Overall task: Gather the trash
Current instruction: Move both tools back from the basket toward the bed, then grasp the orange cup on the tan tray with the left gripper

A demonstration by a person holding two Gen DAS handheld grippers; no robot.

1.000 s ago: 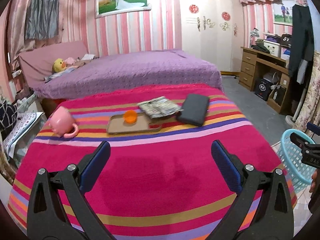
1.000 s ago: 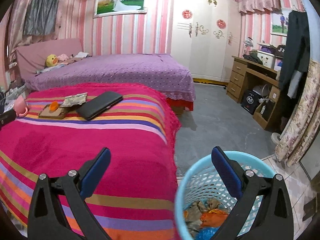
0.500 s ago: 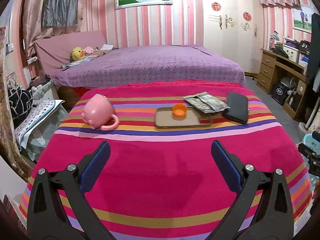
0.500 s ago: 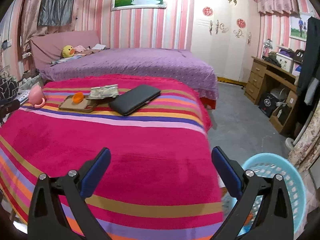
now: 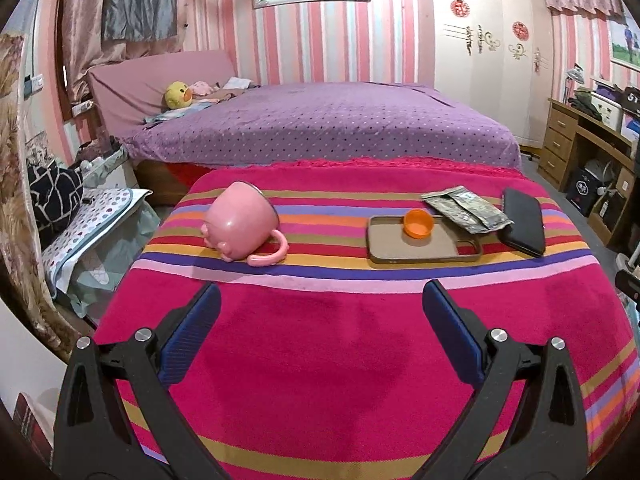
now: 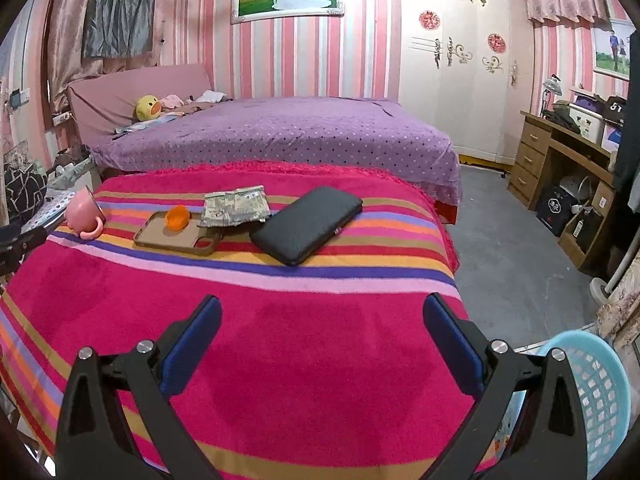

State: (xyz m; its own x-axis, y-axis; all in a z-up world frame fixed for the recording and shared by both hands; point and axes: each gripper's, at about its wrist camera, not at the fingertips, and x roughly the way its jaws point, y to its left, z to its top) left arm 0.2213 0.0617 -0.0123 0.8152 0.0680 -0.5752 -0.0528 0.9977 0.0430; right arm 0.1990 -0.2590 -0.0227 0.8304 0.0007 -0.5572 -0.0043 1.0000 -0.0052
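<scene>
Left wrist view: the left gripper (image 5: 320, 336) hangs over the striped blanket (image 5: 340, 360) with jaws spread wide and nothing between them; the orange cap (image 5: 418, 223) sits on a tan phone case (image 5: 424, 242) well ahead and slightly right, a crumpled wrapper (image 5: 466, 208) just beyond it, a black wallet (image 5: 523, 222) further right, a tipped pink mug (image 5: 242, 226) ahead left.

Right wrist view: the right gripper (image 6: 322, 338) is likewise spread and empty; the orange cap (image 6: 177, 217) and wrapper (image 6: 235, 206) lie far ahead to the left; a blue basket (image 6: 596, 392) stands beside the right finger.
</scene>
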